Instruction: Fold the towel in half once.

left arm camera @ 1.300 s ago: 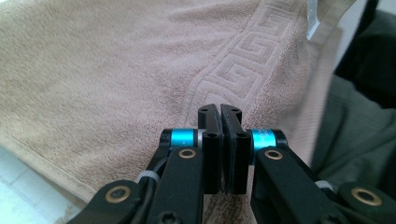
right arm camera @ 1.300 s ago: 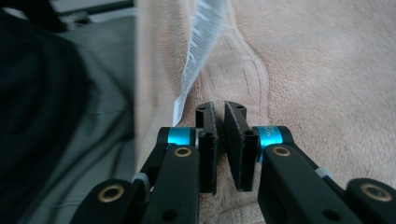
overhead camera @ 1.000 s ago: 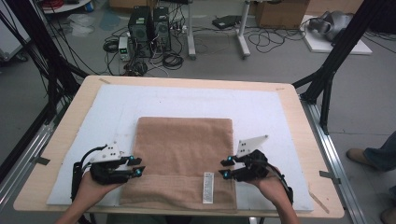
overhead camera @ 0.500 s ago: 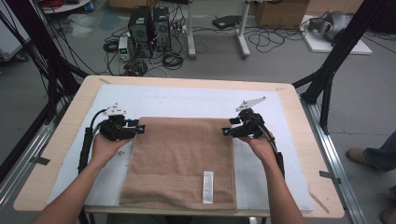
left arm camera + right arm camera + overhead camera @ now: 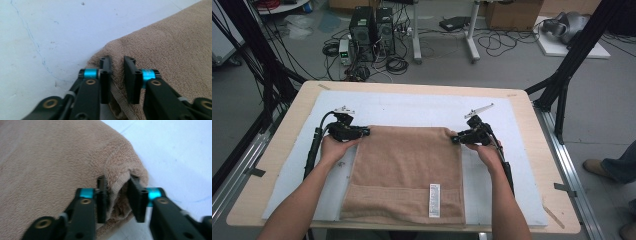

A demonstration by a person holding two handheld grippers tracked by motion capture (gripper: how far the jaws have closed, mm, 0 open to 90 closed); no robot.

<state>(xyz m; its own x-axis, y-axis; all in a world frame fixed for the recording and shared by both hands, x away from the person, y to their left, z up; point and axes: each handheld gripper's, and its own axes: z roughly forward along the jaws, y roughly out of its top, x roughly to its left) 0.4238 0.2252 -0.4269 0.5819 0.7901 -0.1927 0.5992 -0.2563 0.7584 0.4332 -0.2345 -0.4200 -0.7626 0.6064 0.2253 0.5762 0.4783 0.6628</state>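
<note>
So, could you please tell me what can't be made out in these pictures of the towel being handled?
- Towel near edge: cut off by the high view's bottom border.
- White label: print too small, high view.
- Left gripper, right gripper: pad contact with the corners blurred.

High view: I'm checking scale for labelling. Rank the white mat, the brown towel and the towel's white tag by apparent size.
1. white mat
2. brown towel
3. white tag

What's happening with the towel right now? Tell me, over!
Left gripper and right gripper jaws just closing, each pinching a far corner of the brown towel. Towel folded, flat on white mat. Nothing in the way. Over.
</note>
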